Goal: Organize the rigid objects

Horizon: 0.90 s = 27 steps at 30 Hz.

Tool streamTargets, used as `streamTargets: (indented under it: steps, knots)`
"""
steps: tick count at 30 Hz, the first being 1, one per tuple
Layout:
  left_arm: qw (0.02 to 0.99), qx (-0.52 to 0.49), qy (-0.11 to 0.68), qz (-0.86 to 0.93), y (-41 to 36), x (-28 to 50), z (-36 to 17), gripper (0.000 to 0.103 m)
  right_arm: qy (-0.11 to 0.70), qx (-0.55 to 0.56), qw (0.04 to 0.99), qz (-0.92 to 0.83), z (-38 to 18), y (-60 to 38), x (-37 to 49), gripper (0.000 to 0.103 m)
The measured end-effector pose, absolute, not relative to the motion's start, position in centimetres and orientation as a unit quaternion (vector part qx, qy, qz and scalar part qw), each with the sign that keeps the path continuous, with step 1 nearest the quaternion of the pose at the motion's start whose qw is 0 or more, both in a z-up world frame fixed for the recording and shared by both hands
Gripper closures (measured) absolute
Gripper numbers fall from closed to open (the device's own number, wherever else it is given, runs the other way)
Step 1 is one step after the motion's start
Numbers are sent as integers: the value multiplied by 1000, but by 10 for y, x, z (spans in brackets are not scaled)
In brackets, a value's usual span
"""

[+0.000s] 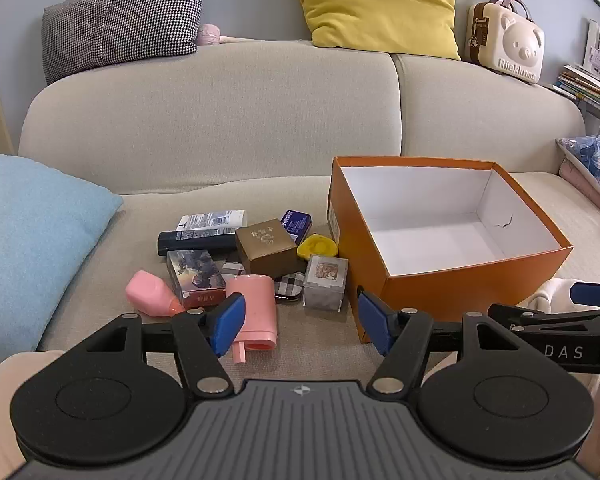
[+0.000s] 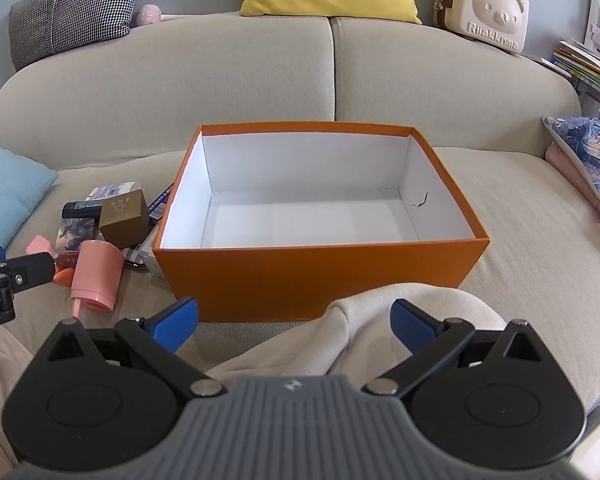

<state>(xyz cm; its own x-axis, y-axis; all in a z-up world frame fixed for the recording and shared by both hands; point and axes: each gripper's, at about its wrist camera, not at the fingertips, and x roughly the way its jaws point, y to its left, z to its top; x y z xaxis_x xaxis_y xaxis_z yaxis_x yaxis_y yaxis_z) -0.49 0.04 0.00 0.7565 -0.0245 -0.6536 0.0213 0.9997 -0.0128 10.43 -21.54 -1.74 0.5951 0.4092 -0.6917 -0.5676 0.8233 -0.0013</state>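
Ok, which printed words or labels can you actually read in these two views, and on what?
"Rilakkuma": raised letters on the cream bear suitcase behind the sofa.
"DAS": on the right gripper body, cut off.
"PER DEER": partial, on the blue tin beside the orange box.
Gold box, white tube, black tube, picture box: print too small to read.

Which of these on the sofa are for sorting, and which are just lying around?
For the job: orange box, gold cube box, pink bottle, black tube, clear cube.
Lying about: yellow pillow, blue cushion, bear case.
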Motion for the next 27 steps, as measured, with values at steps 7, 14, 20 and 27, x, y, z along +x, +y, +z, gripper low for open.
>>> streamTargets:
  steps: [7,14,20,27]
  knots:
    - [938,-5,345,-13,2,-5,0,27,355,-114,886,276,-17,-214,105,1]
    - [939,-3,343,-10,3,-5,-1,27,355,-115,886,277,-18,-213,104,1]
    - [939,10,342,-14,7,-6,-3,27,347,-92,879,313,-15,-211,103,2]
    - [936,-22,351,-6,26,-3,-7,30,329,-128,856,377,-13,-182,91,24]
